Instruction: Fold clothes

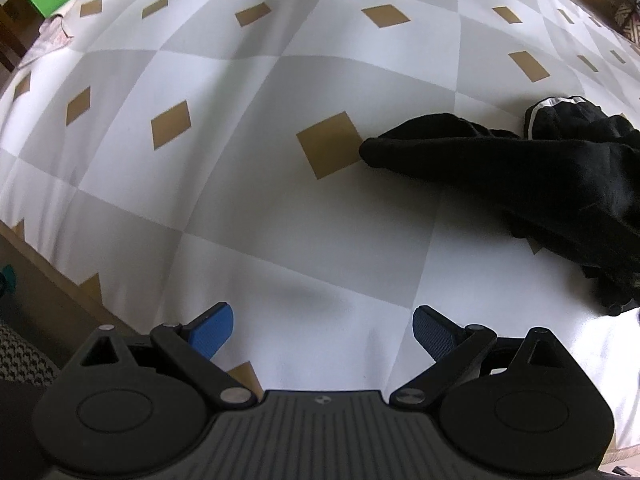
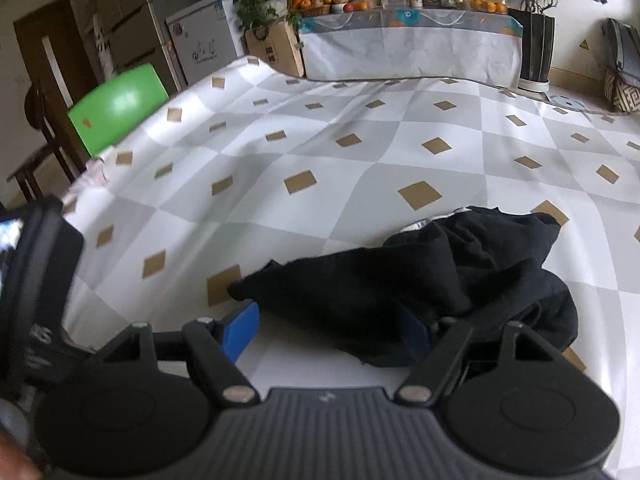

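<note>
A black garment [image 2: 432, 280] is seen lying crumpled on a counter covered by a tablecloth [image 2: 360, 168] checked in grey and white with small tan diamonds. One narrow end of the garment is stretched out towards the left, and a white-striped edge [image 1: 554, 104] shows at the bunched far part. In the left wrist view the garment [image 1: 540, 176] is found at the right side, well apart from the left gripper [image 1: 322, 334], whose blue-padded jaws are spread wide over bare cloth near the counter's front edge. In the right wrist view the right gripper [image 2: 326, 332] is held low at the near edge of the garment, its jaws also wide apart; the right blue pad [image 2: 416, 334] is partly overlapped by black fabric, while the left pad sits just beside the stretched-out end. Nothing is clamped. Beyond the counter, a green chair back [image 2: 120, 110], cardboard boxes, potted plants and a cloth-draped side table [image 2: 412, 48] loaded with fruit and jars are visible.
</note>
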{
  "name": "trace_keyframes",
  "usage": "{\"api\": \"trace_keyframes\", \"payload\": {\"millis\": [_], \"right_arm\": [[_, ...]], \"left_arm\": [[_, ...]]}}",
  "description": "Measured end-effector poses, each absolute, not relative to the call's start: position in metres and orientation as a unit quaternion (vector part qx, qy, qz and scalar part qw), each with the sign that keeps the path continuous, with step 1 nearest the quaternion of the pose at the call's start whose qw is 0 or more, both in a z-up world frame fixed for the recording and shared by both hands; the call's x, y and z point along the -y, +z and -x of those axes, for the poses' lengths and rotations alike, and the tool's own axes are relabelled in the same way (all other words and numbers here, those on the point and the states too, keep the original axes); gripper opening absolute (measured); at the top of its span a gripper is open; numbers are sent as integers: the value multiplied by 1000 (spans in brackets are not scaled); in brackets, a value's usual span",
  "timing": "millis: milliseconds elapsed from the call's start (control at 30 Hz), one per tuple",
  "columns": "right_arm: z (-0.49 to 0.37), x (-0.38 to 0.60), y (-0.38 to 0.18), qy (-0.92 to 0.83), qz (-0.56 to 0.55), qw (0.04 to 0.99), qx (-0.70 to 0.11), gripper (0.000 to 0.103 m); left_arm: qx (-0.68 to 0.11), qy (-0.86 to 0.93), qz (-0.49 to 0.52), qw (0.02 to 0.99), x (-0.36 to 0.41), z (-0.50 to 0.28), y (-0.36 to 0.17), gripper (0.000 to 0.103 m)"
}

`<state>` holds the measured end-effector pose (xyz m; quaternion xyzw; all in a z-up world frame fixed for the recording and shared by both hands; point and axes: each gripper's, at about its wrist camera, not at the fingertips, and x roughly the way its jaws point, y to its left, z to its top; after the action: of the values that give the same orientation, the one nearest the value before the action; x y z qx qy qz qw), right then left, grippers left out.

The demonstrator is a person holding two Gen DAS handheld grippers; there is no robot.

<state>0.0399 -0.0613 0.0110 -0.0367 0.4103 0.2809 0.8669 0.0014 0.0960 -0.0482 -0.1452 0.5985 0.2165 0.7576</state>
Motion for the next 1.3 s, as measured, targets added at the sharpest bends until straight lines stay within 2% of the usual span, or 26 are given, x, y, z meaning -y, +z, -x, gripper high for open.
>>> {"api": "trace_keyframes", "payload": {"millis": [167,300,433,633,700,833,967,1100,1300], "right_arm": [[-42,55,1,268,70,871,-405,72],[-43,51,-5,250,99,876,-400,56],[-45,54,-5,240,90,881,-399,31],[-46,70,14,226,51,897,-376,16],[-44,78,25,217,32,906,-361,14],[-47,106,48,190,-10,924,-333,14],[-51,130,55,184,-30,923,-336,19],[-44,121,50,219,3,913,-345,35],[-37,98,37,262,46,893,-362,50]], "left_arm": [[-599,210,141,759,-93,-4,-48,97],[-602,207,143,758,-92,-5,-49,97],[-598,200,137,764,-88,-7,-46,97],[-590,190,131,773,-83,-10,-41,97],[-588,187,131,776,-82,-11,-40,97],[-582,178,124,784,-76,-10,-36,97],[-581,179,114,786,-73,-9,-35,97],[-583,189,114,782,-76,-7,-37,97],[-588,194,112,777,-79,-6,-41,97]]}}
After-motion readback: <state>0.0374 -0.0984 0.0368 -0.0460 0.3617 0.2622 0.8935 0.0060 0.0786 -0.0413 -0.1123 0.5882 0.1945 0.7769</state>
